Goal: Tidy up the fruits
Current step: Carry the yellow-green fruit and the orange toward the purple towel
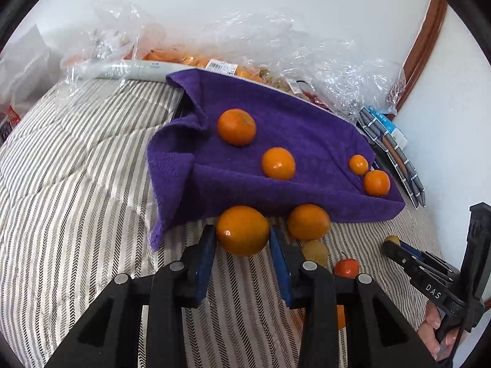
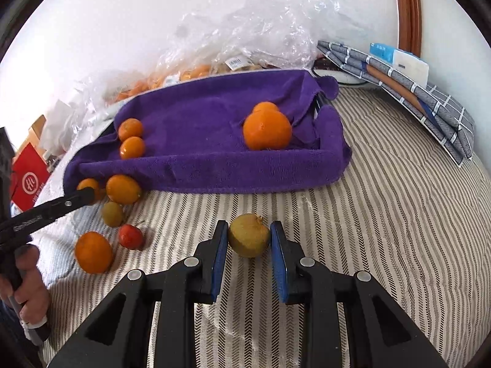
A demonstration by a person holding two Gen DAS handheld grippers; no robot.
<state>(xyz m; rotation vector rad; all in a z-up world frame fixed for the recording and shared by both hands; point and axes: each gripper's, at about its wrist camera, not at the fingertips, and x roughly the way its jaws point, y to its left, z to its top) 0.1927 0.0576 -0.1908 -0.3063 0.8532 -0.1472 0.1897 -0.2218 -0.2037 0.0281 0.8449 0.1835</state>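
Between right gripper [image 2: 249,239] pads, kiwi [image 2: 249,239] stem up.

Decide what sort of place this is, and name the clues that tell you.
Probably a bedroom at home: the fruit lies on a striped quilted bedspread beside a white wall, with a purple towel and crumpled plastic shopping bags spread on it.

Two wrist views, each looking low and close along its own tongs across the striped bed toward the wall — both share the purple towel [image 1: 276,141] [image 2: 199,122].
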